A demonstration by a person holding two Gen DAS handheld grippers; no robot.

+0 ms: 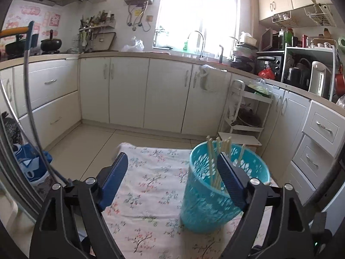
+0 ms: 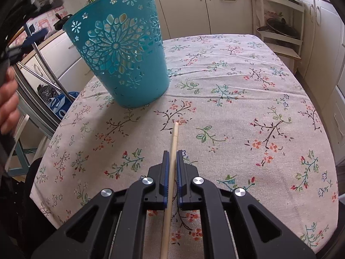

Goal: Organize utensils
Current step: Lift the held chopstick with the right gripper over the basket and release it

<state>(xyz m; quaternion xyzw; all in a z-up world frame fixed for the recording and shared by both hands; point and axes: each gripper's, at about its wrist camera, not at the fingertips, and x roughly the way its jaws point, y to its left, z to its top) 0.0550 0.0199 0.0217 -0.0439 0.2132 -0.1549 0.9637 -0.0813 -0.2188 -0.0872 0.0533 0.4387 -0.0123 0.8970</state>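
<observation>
Chopstick [image 2: 170,172], pale wood, thin and straight, is sitting clamped between the blue pads of the right tool [image 2: 172,158], whose two black fingers are pressing together on its shaft. Its long axis is running lengthwise between the fingers, pointing forward and away from the camera, with the blunt far tip reaching out over the flowered cloth toward the basket. The near end is passing back under the tool and out of the bottom of the right wrist view.

Teal plastic basket [image 2: 120,51], round and tapered with cut-out flower patterns in its wall, is standing on the counter [image 2: 248,90], which is wearing a pale cloth printed with branches and small red and blue blossoms. It is standing well ahead of the chopstick's tip and to the left.

In the left wrist view the same basket [image 1: 207,202] is holding several more pale chopsticks [image 1: 210,161], leaning upright with their ends rising above the rim. The left tool [image 1: 172,168] is hanging with its blue-padded fingers spread wide apart, gripping nothing; the right-hand finger is overlapping the basket's rim in this view, though whether it is touching cannot be told.
</observation>
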